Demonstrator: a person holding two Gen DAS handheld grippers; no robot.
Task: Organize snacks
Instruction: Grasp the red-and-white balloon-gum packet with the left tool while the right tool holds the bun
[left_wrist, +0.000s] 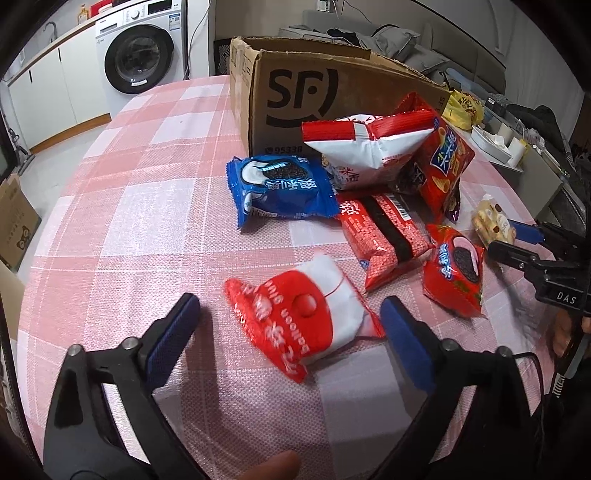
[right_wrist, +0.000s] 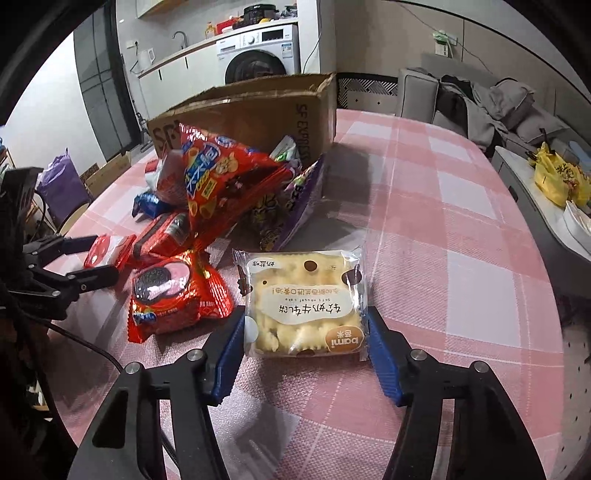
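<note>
Pink checked tablecloth (right_wrist: 461, 229) lay under the right gripper (right_wrist: 306, 332), clamped on a light, crushable nougat-cake packet (right_wrist: 303, 302) by its side edges; the left gripper (left_wrist: 291, 321) gaped.

"SF" on box (left_wrist: 332, 96) (perhaps "95338")

A clear packet of pale nougat biscuits (right_wrist: 304, 302) lies flat on the pink checked cloth, apart from the heap, beside a red cookie packet (right_wrist: 173, 291). A red-and-white packet (left_wrist: 301, 321) lies alone and askew nearer the table edge, with a blue cookie packet (left_wrist: 280, 190) and a long red biscuit pack (left_wrist: 384, 242) flat beyond it. A red-and-white bag (left_wrist: 369, 147) and a red chip bag (right_wrist: 221, 184) lean against the open cardboard box (left_wrist: 317, 92).
</note>
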